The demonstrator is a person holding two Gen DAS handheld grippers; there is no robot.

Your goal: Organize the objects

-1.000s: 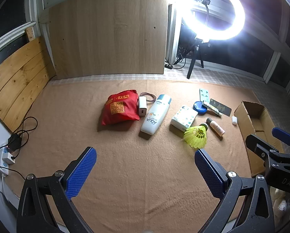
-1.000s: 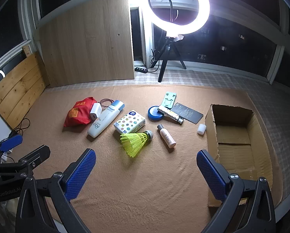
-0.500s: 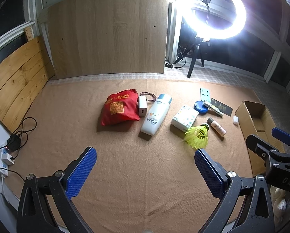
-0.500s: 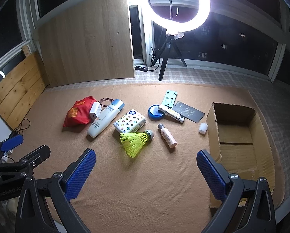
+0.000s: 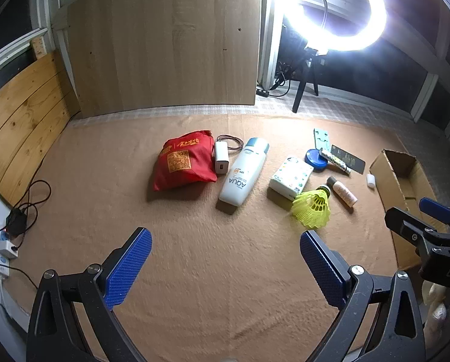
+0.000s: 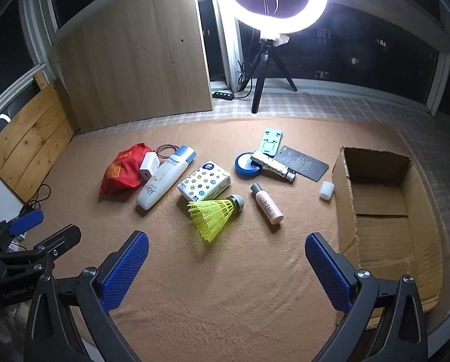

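Observation:
Loose items lie in a row on a tan carpet: a red bag [image 5: 184,160], a white charger [image 5: 220,160], a white AQUA bottle [image 5: 243,172], a patterned tissue pack [image 6: 204,181], a yellow shuttlecock [image 6: 214,214], a small pink bottle [image 6: 267,206], a blue round tin [image 6: 246,166], a printed tube [image 6: 271,165], a teal stand [image 6: 270,141], a black card [image 6: 302,163] and a small white cap [image 6: 327,190]. An open cardboard box [image 6: 385,211] lies at the right. My left gripper [image 5: 225,267] and right gripper [image 6: 226,268] hover open and hold nothing, well short of the items.
A ring light on a tripod [image 6: 264,69] stands behind the carpet. A wooden board [image 5: 164,48] leans at the back, and planks [image 5: 17,126] line the left. A power strip with cables [image 5: 7,241] lies at the left edge.
Both views have shifted slightly closer to the items; the objects themselves have not moved. Both grippers stay open.

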